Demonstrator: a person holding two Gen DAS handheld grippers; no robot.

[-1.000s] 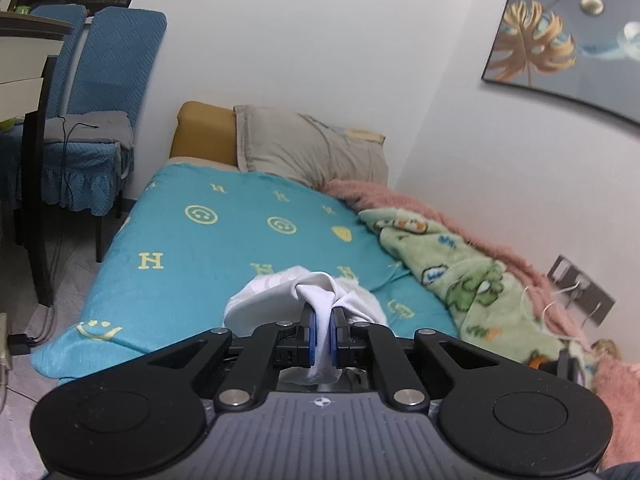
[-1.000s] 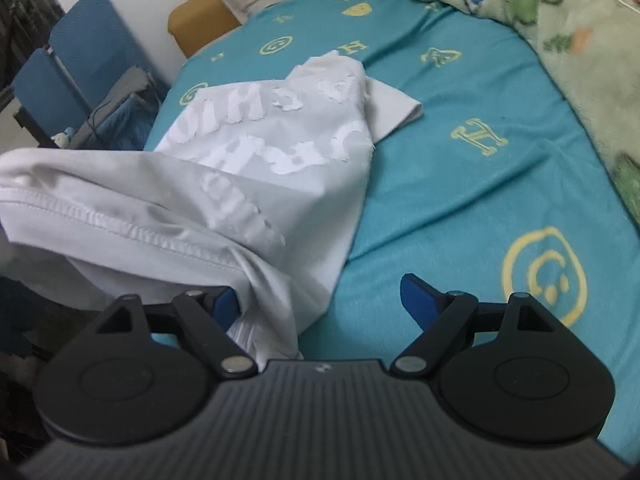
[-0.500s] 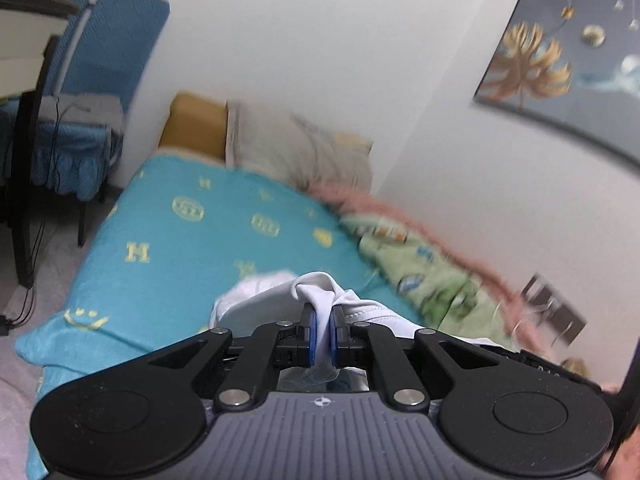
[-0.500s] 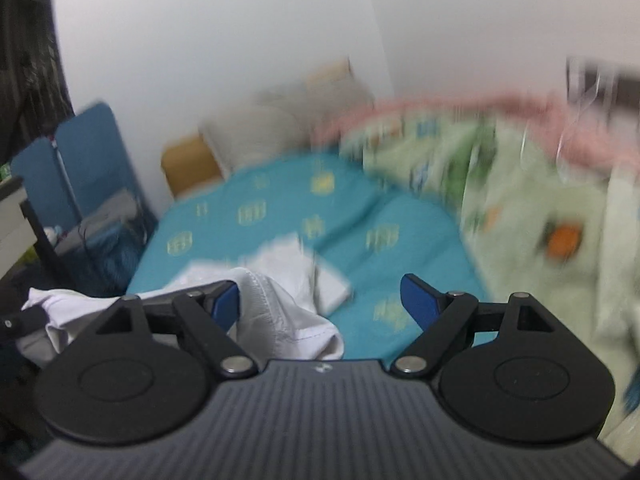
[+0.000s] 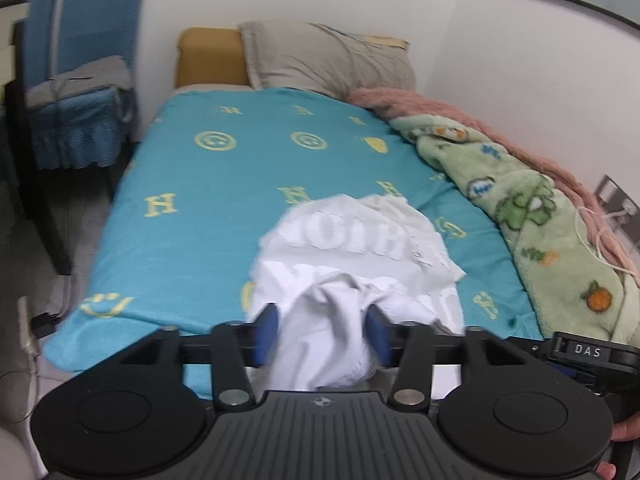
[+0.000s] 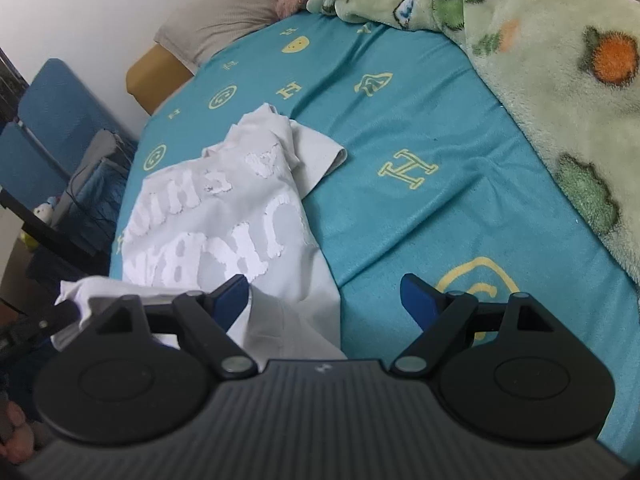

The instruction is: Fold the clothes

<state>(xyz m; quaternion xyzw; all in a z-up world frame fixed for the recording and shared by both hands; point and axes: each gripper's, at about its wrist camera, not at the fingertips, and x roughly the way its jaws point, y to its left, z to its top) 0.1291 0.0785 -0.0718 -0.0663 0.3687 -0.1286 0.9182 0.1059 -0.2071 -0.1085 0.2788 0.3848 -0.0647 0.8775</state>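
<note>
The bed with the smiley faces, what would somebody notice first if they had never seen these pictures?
Probably the crumpled pale grey T-shirt with big white letters, lying on the bright turquoise bedsheet dotted with yellow smileys and H's. The left gripper is opening with a bunch of that shirt between its blue pads. Along the wall side sprawls a fluffy green cartoon-print blanket.

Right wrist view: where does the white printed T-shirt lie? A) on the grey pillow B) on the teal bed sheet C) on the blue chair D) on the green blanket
B: the white printed T-shirt is spread on the teal bed sheet, apart from the green blanket and the grey pillow.
</note>
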